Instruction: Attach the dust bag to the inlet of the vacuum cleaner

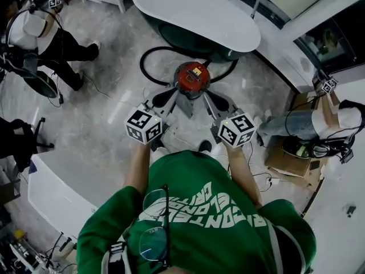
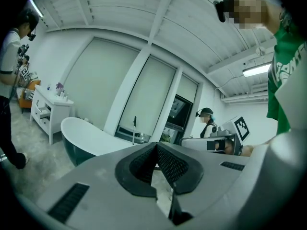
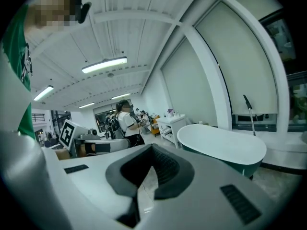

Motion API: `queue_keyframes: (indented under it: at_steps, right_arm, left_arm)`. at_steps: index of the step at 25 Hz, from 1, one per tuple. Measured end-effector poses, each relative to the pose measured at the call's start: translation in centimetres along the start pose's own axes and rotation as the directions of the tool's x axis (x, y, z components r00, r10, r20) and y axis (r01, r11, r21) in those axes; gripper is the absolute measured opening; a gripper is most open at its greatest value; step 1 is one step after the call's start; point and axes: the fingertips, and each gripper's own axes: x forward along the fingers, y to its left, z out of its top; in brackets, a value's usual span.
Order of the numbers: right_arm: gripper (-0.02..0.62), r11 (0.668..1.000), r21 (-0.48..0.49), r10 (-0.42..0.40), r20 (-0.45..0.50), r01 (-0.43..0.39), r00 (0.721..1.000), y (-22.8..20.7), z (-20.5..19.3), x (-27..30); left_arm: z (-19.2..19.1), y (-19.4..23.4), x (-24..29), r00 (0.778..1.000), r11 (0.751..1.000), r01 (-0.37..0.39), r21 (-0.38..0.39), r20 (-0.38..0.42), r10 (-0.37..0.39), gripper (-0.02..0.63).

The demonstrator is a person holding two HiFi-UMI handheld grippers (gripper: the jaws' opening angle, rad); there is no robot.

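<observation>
The red round vacuum cleaner (image 1: 192, 77) sits on the floor in front of me, and its black hose (image 1: 147, 55) loops toward the bathtub. My left gripper (image 1: 170, 103) hangs just left of it, above the floor, and my right gripper (image 1: 215, 104) hangs just right of it. In the left gripper view the left gripper (image 2: 156, 147) points level with its jaws shut and nothing between the pads. The right gripper (image 3: 152, 150) is likewise shut and empty in its own view. Neither gripper view shows the vacuum. No dust bag shows in any view.
A white bathtub (image 1: 194, 10) stands beyond the vacuum. A person (image 1: 51, 39) stands at the far left and another person (image 1: 296, 124) is at the right beside cardboard boxes (image 1: 282, 161). A white counter (image 1: 51, 190) is close at my left. A white cabinet (image 2: 48, 110) stands by the wall.
</observation>
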Motion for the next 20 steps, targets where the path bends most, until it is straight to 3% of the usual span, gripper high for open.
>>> queue_keyframes:
  at_steps: [12,20]
  right_arm:
    - [0.008,0.999,-0.033,-0.003,-0.014,0.002,1.0,-5.2,-0.4,-5.1]
    - [0.008,0.999,-0.029,-0.031,-0.019,0.03,0.999,-7.2,-1.3,-6.6]
  left_arm:
    - [-1.0,-6.2,6.3,0.999,0.997,0.0,0.072,-0.041,0.003,0.003]
    - [-2.5,-7.3,7.7,0.996,0.994,-0.022,0.105,-0.082,0.03,0.003]
